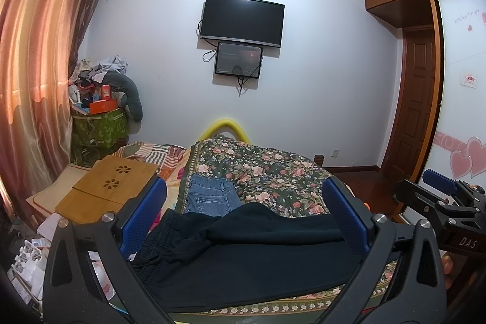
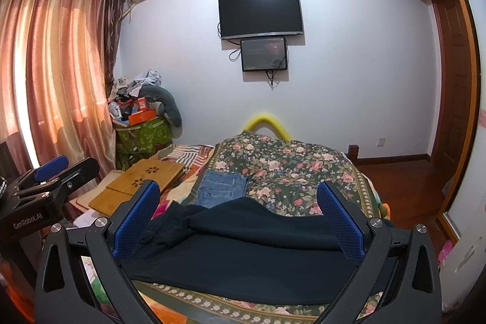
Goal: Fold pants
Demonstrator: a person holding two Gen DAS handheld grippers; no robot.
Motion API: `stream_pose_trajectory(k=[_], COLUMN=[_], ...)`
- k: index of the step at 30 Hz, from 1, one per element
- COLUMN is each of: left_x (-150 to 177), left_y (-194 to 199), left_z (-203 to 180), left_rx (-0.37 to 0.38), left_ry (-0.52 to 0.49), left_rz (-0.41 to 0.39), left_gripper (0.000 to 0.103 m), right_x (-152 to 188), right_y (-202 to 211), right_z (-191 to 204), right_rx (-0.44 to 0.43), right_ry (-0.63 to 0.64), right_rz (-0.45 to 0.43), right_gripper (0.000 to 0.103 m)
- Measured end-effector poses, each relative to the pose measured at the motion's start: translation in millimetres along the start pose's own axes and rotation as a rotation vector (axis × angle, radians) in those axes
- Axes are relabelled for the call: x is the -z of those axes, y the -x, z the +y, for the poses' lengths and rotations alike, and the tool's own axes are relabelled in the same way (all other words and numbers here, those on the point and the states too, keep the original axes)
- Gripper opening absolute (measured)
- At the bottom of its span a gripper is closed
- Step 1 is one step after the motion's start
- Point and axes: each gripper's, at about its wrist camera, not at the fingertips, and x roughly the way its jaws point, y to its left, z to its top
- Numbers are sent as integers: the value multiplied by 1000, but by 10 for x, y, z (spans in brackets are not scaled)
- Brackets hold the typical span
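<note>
Dark navy pants [image 1: 243, 257] lie spread across the near edge of the floral bed, elastic waistband bunched at the left [image 1: 164, 230]. The same pants [image 2: 243, 260] fill the lower middle of the right wrist view. My left gripper [image 1: 243, 202] hovers above them, open, blue pads wide apart and nothing between them. My right gripper [image 2: 240, 205] is likewise open over the pants. Each view catches the other gripper at its edge: the right one [image 1: 440, 190] and the left one [image 2: 51, 169].
Folded blue jeans [image 1: 212, 196] lie just beyond the pants on the floral bedspread [image 1: 273, 172]. A bamboo lap tray [image 1: 112, 184] rests at the bed's left. A cluttered green bin [image 1: 97, 126] stands by the curtain. Wooden floor and a wardrobe [image 1: 425, 111] are to the right.
</note>
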Motion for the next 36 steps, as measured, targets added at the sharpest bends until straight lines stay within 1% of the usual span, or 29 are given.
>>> stream_pose_trajectory(k=[27, 36], left_x=[6, -3], left_y=[6, 1], left_z=[8, -2], left_rx=[-7, 2], left_ry=[10, 13], left_rz=[-3, 4], left_gripper=[103, 103], right_x=[-26, -22], right_y=[19, 20], right_z=[-23, -22], right_rx=[3, 3], right_ry=[-2, -1], right_rz=[-1, -1], right_gripper=[103, 103])
